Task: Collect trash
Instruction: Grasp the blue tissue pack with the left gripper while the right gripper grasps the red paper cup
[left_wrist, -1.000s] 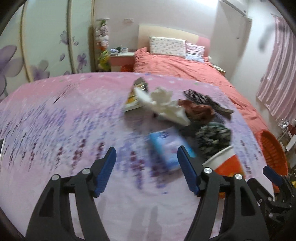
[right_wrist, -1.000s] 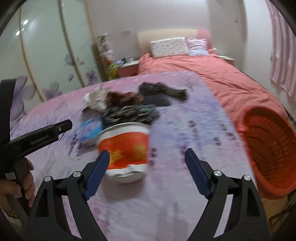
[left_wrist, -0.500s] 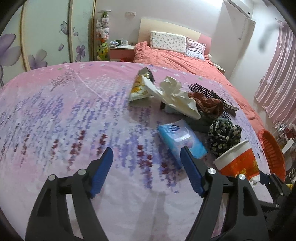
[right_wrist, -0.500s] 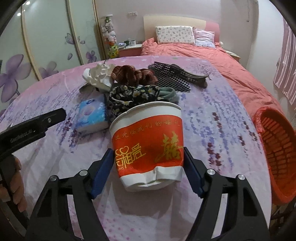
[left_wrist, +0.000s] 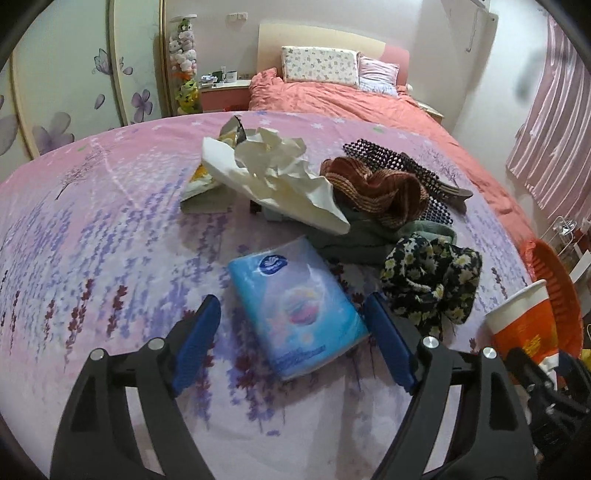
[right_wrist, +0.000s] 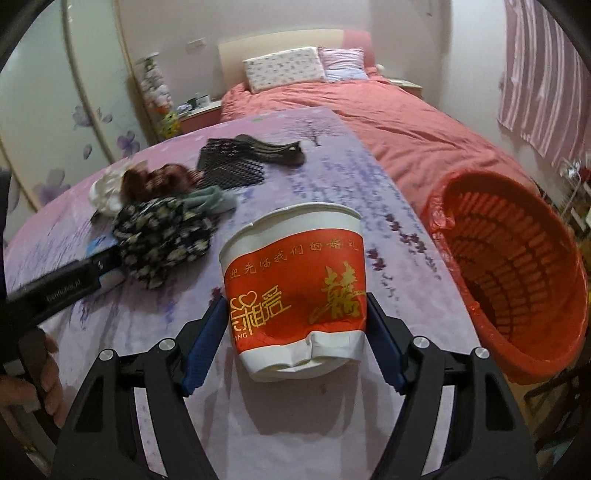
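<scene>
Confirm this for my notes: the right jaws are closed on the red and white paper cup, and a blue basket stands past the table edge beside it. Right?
Not quite: the basket is orange-red, not blue, as the right wrist view shows. The rest holds: the right gripper has its jaws pressed on the red and white paper cup, whose lower wall is dented, and the basket stands past the table edge beside it.

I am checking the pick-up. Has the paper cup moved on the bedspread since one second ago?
Yes. The paper cup now sits nearer the orange basket and clear of the floral cloth, between the right gripper's pads.
</scene>
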